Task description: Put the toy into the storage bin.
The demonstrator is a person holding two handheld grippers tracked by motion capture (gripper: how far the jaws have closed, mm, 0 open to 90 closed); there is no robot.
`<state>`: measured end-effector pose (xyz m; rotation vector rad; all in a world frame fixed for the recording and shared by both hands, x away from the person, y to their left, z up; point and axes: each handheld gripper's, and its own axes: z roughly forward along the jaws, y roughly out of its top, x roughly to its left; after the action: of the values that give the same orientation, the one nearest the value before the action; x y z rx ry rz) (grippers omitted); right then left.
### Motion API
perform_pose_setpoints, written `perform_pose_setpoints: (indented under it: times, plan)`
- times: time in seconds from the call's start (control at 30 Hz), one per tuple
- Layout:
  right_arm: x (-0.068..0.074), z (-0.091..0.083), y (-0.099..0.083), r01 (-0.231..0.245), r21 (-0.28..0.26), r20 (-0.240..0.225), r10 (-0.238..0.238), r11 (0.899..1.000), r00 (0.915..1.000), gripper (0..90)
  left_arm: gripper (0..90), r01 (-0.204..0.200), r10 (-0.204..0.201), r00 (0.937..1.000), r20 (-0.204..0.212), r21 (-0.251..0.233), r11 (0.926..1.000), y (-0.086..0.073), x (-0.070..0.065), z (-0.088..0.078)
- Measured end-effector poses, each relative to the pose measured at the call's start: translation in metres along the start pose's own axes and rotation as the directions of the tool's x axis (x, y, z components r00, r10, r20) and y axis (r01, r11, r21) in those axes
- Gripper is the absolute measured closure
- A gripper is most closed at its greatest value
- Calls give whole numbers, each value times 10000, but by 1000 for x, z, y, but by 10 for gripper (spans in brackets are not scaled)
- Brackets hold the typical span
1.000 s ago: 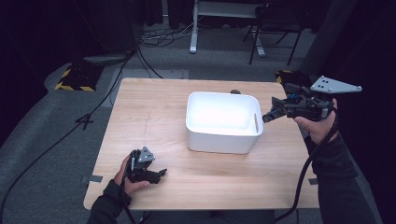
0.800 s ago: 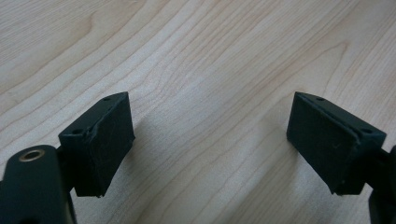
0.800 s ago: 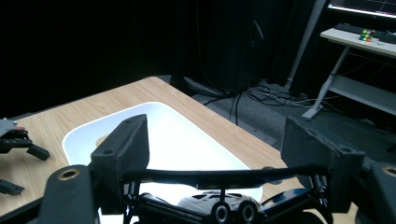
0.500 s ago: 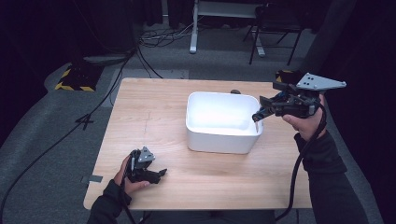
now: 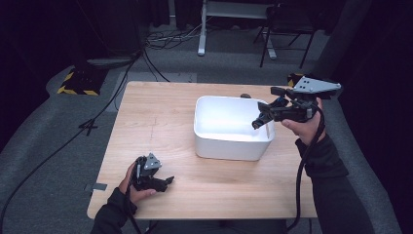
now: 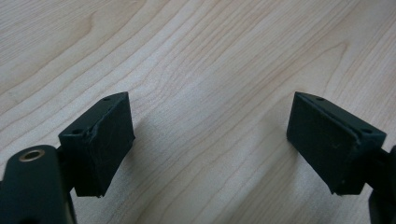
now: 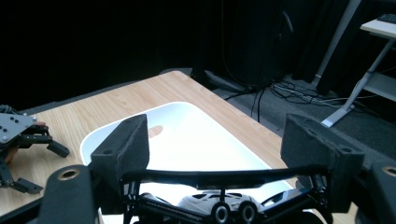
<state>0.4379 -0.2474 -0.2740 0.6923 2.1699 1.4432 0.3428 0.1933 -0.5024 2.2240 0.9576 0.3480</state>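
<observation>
- Tub (image 5: pixel 233 127), white and rectangular, sits mid-table; the right gripper (image 5: pixel 263 116) hangs over its near-right rim with jaws spread wide, grasping nothing.
- Beneath that gripper, in the right gripper view, a small white toy car (image 7: pixel 219 204) lies in the tub (image 7: pixel 187 140), partly hidden by the gripper's crossbar.
- Behind the tub's far rim, a small dark object (image 5: pixel 245 96) is mostly cut off; what it is cannot be told.
- Left gripper (image 5: pixel 163 183) rests on the table (image 5: pixel 160 122), well apart, jaws released over bare wood (image 6: pixel 210 93).
</observation>
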Motion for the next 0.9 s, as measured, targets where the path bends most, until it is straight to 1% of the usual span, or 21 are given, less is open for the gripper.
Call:
perform_pose_setpoints:
  times: [0.13,0.23,0.33,0.43,0.53,0.8,0.9]
  plan:
    - [2,9,-2,11,150,-160,-9,9999,9999,243,151,-19,19,10000,-22,-2,10000,0,0,0]
    - [5,16,-3,86,263,-230,-80,9996,9997,243,151,-8,8,10000,-4,-3,10000,0,0,0]
    - [7,23,-5,155,393,-432,-138,9991,9990,243,151,23,-23,10000,-9,-4,10000,0,0,0]
    - [9,30,-6,237,537,-532,-208,9983,9984,243,151,21,-21,10000,-14,-16,10000,0,0,0]
    - [11,36,-8,221,652,-667,-178,9976,9976,243,151,3,-3,10000,-27,-6,10000,0,0,0]
    - [12,51,-11,336,1000,-782,-258,9944,9966,243,151,9,-9,10000,4,-6,10000,0,0,0]
    - [12,55,-13,391,1096,-906,-292,9932,9955,243,150,7,-7,10000,-50,-13,10000,0,0,0]
